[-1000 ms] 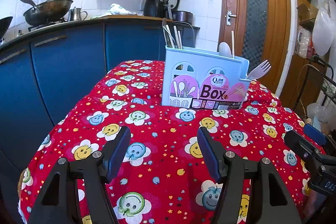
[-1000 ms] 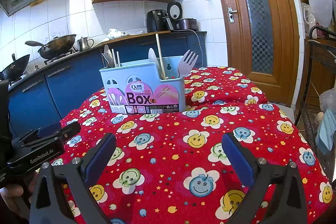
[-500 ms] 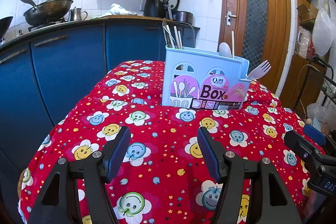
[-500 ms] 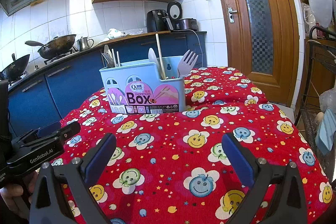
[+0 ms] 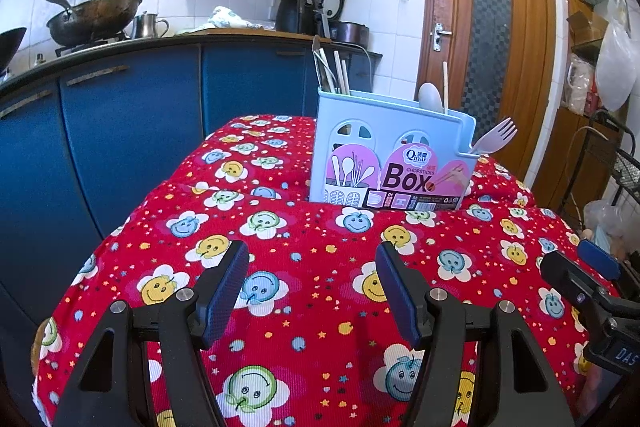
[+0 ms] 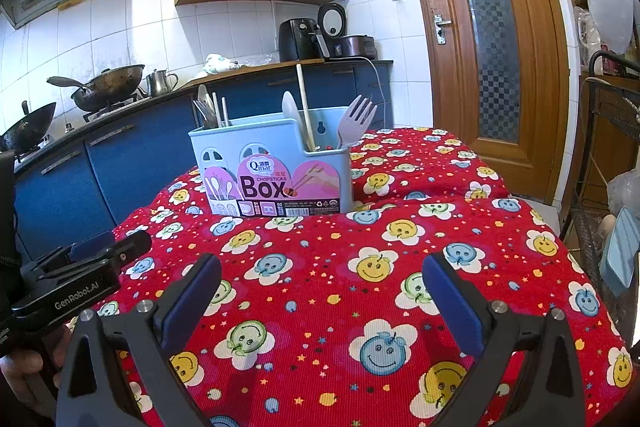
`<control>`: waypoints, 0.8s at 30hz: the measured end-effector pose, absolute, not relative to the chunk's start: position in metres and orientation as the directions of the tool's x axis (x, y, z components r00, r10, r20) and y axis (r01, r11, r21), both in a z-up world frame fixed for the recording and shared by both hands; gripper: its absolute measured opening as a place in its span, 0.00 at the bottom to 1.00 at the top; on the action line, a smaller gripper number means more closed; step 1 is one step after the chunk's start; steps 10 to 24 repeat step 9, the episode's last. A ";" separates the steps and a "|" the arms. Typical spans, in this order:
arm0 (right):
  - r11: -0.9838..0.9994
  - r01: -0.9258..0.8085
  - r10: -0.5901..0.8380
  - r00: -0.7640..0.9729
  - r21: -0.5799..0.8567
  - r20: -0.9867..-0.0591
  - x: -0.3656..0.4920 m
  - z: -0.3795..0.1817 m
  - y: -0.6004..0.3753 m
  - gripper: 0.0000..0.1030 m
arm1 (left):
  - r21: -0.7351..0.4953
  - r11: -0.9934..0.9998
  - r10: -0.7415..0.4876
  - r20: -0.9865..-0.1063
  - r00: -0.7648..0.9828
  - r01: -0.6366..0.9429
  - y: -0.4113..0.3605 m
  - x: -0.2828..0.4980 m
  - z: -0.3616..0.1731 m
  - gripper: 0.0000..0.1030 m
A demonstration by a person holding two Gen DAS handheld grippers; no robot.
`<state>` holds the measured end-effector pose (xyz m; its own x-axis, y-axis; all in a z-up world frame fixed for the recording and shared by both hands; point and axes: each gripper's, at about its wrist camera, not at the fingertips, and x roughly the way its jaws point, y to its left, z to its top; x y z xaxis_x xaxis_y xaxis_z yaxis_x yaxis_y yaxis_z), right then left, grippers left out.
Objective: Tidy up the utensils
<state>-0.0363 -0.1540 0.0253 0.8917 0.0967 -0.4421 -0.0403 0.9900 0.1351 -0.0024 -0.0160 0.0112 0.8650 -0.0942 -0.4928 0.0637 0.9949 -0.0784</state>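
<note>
Upright near the far side of the desk [image 5: 304, 311] stands the light-blue utensil box [image 6: 272, 163], well apart from both tools. Its compartments hold a pale fork [image 6: 354, 121], a spoon [image 6: 290, 109], a wooden chopstick [image 6: 304, 103] and metal utensils [image 6: 208, 111] at the left end. Left tool [image 5: 312, 291] and right tool [image 6: 322, 291] both hover wide and hold nothing above the red smiley cloth.

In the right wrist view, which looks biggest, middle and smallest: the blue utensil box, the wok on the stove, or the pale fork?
1. Utensil box, clearly largest.
2. Wok; it sits farther back, so its true size is unsure.
3. Fork, smallest, though its handle is hidden inside the box.
</note>
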 end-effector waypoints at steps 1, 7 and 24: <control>0.990 -0.040 0.096 0.892 0.134 -0.442 -0.036 0.025 -0.154 0.99 | -0.079 0.995 -0.094 -0.492 0.865 0.063 -0.016 -0.002 0.011 0.65; 0.990 -0.041 0.097 0.891 0.134 -0.443 -0.036 0.025 -0.154 0.99 | -0.084 0.994 -0.096 -0.494 0.864 0.063 -0.016 -0.003 0.010 0.65; 0.990 -0.041 0.096 0.891 0.134 -0.443 -0.036 0.025 -0.154 0.99 | -0.083 0.995 -0.095 -0.494 0.864 0.062 -0.016 -0.003 0.010 0.65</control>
